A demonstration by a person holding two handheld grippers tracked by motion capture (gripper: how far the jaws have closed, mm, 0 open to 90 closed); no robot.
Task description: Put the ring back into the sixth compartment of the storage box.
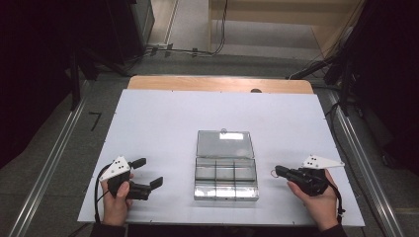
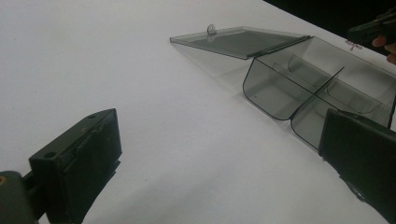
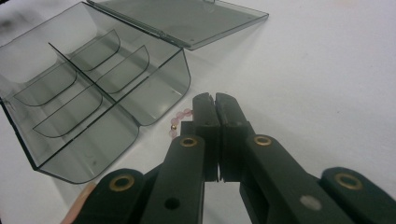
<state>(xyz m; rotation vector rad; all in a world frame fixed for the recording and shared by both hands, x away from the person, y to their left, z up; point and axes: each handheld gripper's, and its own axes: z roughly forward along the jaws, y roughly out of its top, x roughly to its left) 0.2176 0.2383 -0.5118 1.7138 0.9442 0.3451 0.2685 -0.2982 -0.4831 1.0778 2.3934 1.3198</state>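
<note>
A clear grey compartment box (image 1: 226, 177) stands at the table's middle with its lid (image 1: 225, 143) folded flat behind it; it also lies ahead in the left gripper view (image 2: 317, 88) and the right gripper view (image 3: 88, 93), every compartment empty. My right gripper (image 1: 277, 171) (image 3: 215, 98) hovers just right of the box, shut on a pink bead bracelet (image 3: 179, 120) whose small loop (image 1: 272, 173) dangles at the tips. My left gripper (image 1: 148, 172) (image 2: 222, 135) rests left of the box, open, with nothing between its fingers.
A white sheet (image 1: 163, 118) covers the table, with a wooden edge (image 1: 217, 83) along the far side. Metal rails (image 1: 54, 163) run on the floor at both sides. Cables lie on the floor beyond the table.
</note>
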